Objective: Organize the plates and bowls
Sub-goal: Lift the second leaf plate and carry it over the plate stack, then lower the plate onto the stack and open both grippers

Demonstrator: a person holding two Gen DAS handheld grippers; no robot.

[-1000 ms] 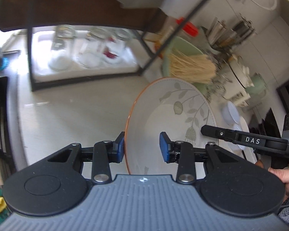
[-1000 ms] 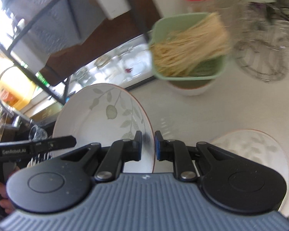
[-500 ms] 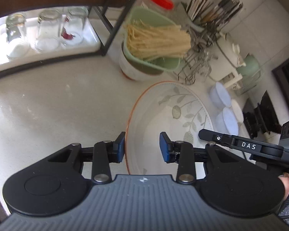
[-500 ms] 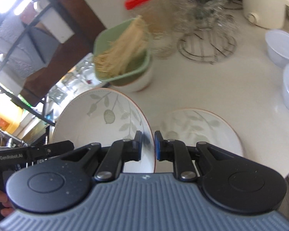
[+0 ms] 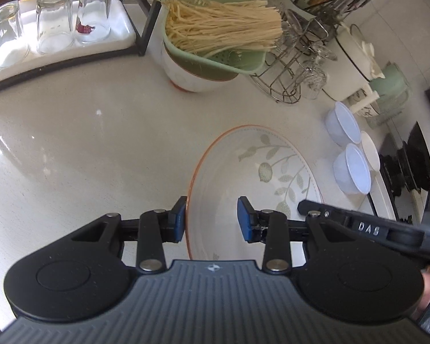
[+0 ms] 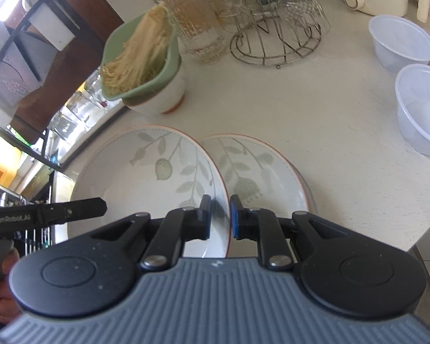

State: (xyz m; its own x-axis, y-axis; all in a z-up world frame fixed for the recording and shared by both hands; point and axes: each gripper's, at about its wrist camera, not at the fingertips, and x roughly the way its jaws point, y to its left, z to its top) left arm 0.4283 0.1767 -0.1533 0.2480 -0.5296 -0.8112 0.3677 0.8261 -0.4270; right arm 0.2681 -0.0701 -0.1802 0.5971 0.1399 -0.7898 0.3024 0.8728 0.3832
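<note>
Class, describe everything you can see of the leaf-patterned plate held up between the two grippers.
The held plate is round, white and glazed like ceramic, with pale green leaf sprigs and a thin orange rim. It is carried tilted above the pale counter. The right gripper pinches one edge; the left gripper straddles the opposite rim. A matching plate lies on the counter beyond it.

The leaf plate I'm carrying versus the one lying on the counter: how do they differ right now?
The carried plate is tilted, off the counter, its rim pinched in the right claw and straddled by the left claw; the plate on the counter lies flat and ungripped. The carried plate overlaps the resting one's left edge in the right wrist view. Both are white with green leaf sprigs and an orange rim.
</note>
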